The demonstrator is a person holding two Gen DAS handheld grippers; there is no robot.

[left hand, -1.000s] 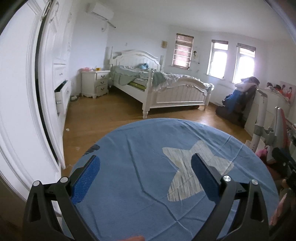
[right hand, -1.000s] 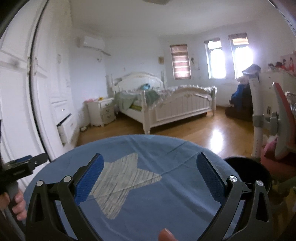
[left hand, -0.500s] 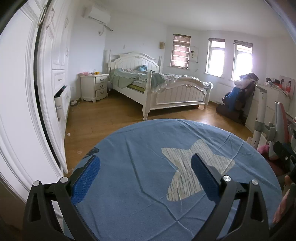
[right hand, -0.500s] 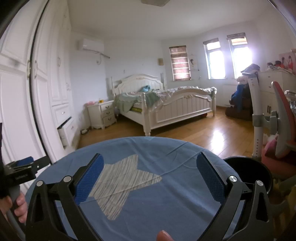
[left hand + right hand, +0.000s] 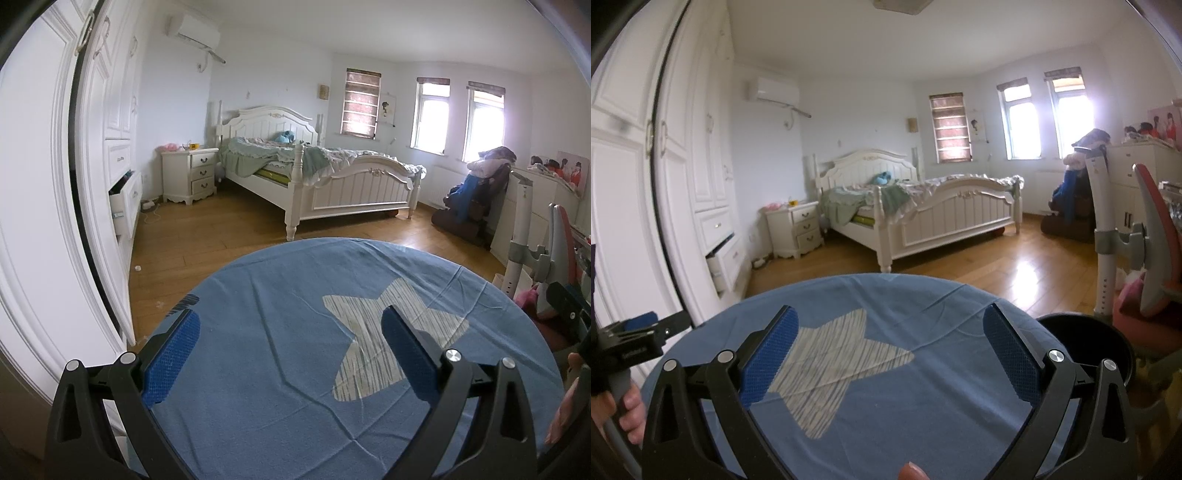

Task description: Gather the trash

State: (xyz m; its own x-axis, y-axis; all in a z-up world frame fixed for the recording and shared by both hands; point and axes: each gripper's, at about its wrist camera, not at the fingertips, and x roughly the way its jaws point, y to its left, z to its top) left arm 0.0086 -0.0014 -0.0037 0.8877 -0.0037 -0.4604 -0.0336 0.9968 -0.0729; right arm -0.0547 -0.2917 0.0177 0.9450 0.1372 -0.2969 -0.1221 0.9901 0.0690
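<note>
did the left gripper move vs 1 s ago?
Yes. The left gripper tilted up a little: in its view the bed and the cloth's far edge sit slightly lower.

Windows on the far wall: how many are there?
3. One window with a drawn dark blind is just right of the bed's headboard; two bright windows sit further right. Others may be out of view.

Both wrist views look low across the blue star cloth [image 5: 280, 354] toward the bed [image 5: 923, 218].
</note>
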